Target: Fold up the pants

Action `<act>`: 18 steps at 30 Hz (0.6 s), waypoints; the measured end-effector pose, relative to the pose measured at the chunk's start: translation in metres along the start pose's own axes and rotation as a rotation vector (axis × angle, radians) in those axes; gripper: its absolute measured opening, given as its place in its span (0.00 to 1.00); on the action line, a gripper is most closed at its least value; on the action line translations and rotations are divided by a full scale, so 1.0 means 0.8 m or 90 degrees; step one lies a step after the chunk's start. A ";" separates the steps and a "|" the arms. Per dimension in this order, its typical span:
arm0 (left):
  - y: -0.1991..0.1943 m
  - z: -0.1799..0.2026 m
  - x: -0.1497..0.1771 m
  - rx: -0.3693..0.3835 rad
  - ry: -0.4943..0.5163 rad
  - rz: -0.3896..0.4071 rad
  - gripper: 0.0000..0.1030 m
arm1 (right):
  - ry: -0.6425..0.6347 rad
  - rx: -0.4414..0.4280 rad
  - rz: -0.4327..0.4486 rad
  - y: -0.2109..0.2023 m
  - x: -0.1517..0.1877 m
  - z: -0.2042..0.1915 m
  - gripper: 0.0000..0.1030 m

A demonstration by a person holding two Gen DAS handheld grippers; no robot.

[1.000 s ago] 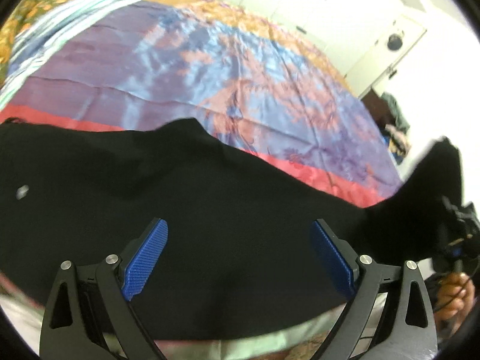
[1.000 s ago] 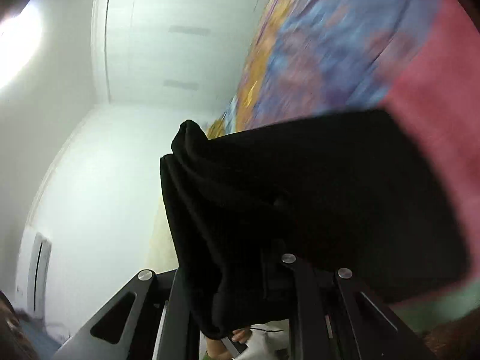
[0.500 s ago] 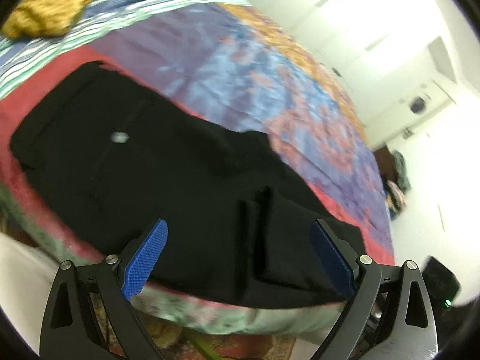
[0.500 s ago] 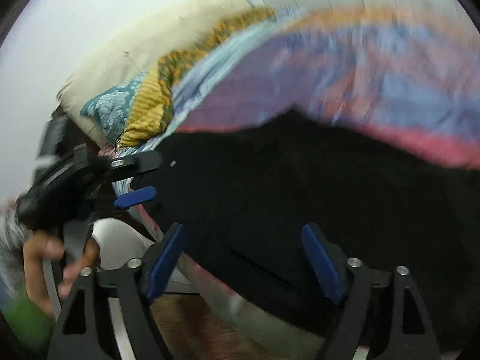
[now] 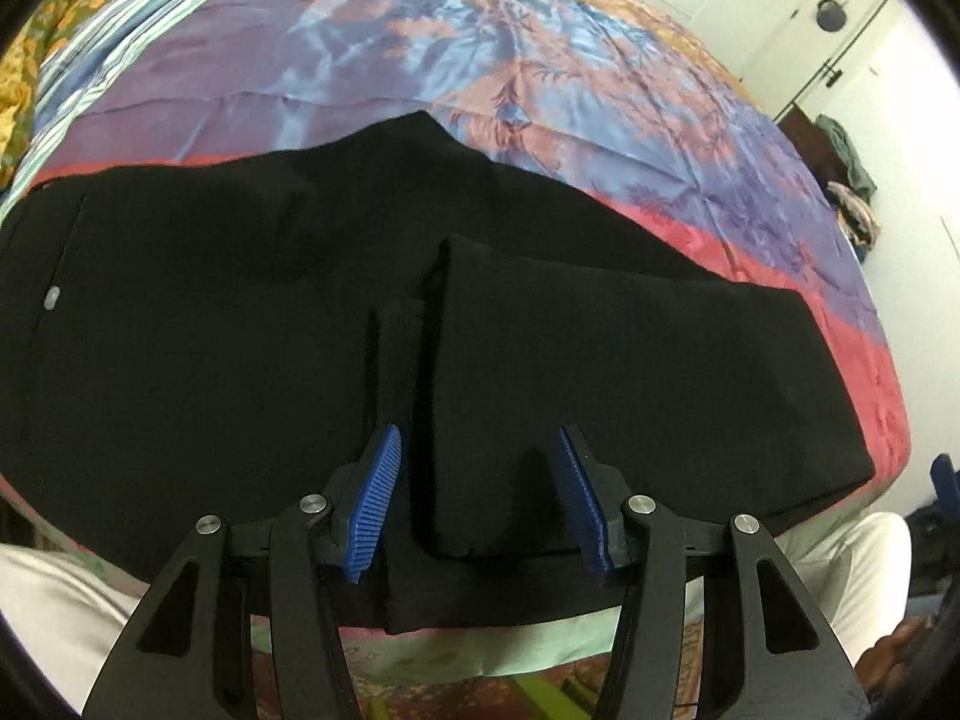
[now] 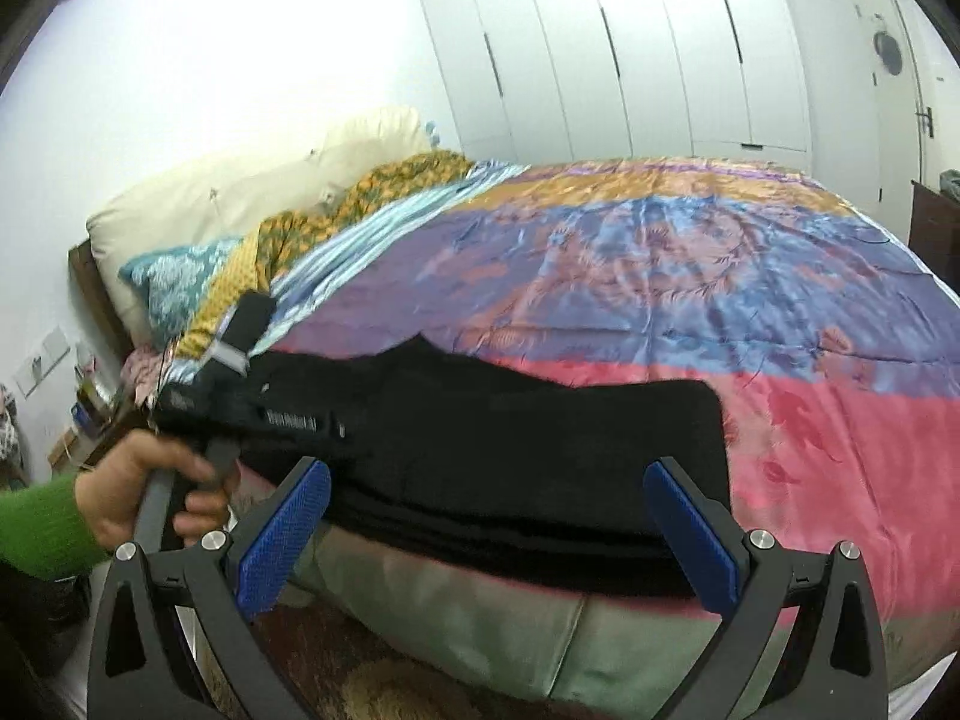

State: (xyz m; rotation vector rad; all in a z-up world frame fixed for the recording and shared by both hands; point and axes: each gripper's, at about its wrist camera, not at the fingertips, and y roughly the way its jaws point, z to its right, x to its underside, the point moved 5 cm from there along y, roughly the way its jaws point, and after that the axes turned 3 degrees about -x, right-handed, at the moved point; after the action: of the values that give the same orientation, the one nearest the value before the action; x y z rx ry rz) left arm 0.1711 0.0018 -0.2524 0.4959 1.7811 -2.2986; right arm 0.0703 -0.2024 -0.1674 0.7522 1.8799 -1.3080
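Note:
Black pants (image 5: 240, 330) lie along the near edge of the bed, with the leg end folded over from the right so its hem sits on top. My left gripper (image 5: 480, 504) hovers over that hem corner. Its jaws are closing, the cloth edge lies between the blue pads (image 5: 375, 504), and a gap still shows on both sides. My right gripper (image 6: 489, 534) is wide, its jaws still opening, drawn back from the bed edge with nothing gripped. The pants (image 6: 510, 438) lie beyond it. A hand (image 6: 138, 492) in a green sleeve holds the left gripper's handle.
The multicoloured bedspread (image 5: 480, 60) stretches beyond the pants, and its pink band (image 6: 810, 420) is bare to the right. Pillows (image 6: 240, 192) lie at the head end, with white wardrobe doors (image 6: 600, 60) behind. The person's white-clad legs (image 5: 840, 570) stand against the bed edge.
My right gripper let go of the lifted pant leg, opened wide and rolled level; the leg now lies folded over. My left gripper came down over the hem and narrowed its jaws.

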 end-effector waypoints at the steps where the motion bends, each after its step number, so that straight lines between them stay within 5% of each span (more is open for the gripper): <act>1: 0.002 0.000 -0.001 0.005 -0.001 -0.001 0.27 | -0.002 0.001 0.000 0.007 0.001 0.003 1.00; 2: 0.006 0.003 -0.003 0.001 -0.001 -0.006 0.06 | -0.001 0.001 -0.002 0.008 0.002 0.005 1.00; 4: 0.002 0.009 -0.004 0.022 -0.004 -0.005 0.02 | 0.010 0.000 -0.004 0.008 0.002 0.012 1.00; 9: -0.049 0.008 -0.001 0.014 0.044 0.054 0.01 | 0.024 0.045 0.040 -0.019 -0.025 0.049 1.00; 11: -0.039 -0.004 0.005 -0.004 0.046 0.038 0.02 | 0.031 0.056 0.041 -0.022 -0.036 0.067 1.00; 16: -0.007 -0.009 0.023 -0.008 0.034 0.010 0.02 | 0.023 0.048 -0.019 0.022 -0.039 0.098 1.00; 18: -0.004 -0.010 0.021 -0.008 0.031 0.013 0.02 | -0.007 0.032 -0.085 0.062 -0.012 0.094 1.00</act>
State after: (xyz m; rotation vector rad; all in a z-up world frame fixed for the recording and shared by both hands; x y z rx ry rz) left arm 0.1554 0.0116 -0.2580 0.5692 1.8022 -2.2799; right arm 0.1316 -0.2581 -0.2035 0.6521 1.9234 -1.4438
